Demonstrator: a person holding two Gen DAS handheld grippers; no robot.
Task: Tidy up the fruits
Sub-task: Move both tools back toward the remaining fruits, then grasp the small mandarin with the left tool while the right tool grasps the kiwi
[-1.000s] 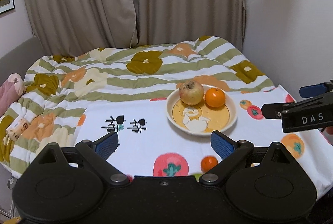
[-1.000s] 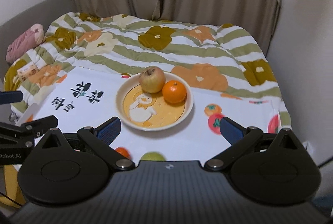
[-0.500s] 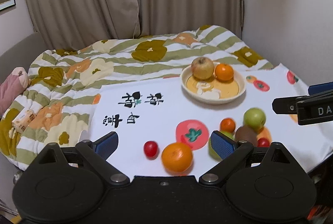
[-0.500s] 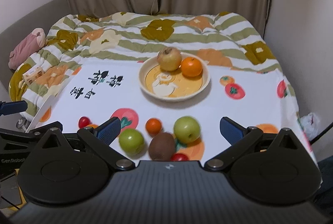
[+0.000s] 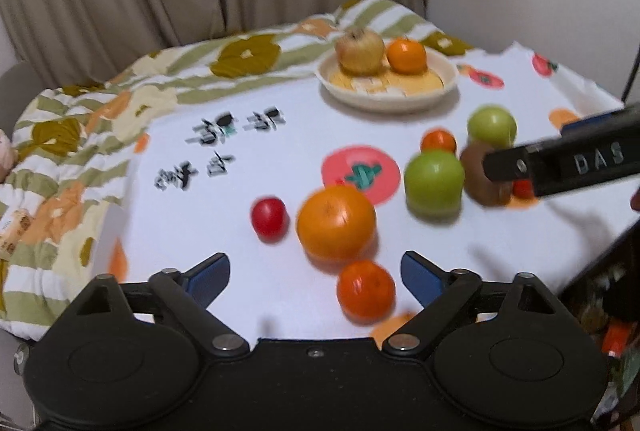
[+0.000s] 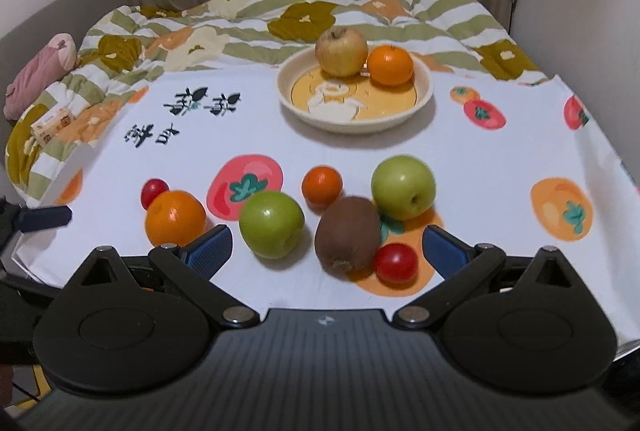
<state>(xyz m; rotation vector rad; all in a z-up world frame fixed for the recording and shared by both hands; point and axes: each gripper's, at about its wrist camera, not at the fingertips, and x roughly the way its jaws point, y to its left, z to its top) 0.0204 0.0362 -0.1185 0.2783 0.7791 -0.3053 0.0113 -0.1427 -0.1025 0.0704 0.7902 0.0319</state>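
Both grippers lowered, left gripper (image 5: 315, 273) narrowing, empty

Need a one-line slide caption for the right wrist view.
Open right hand-held gripper above loose fruit; yellowish apple and orange already in the plate.

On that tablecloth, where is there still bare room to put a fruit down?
Free: the stretch between the plate and the loose fruit, the cloth's right side past the green apple, and the left part around the black lettering. Crowded: the near cluster around the kiwi, and the plate's back half, taken by an apple and orange.
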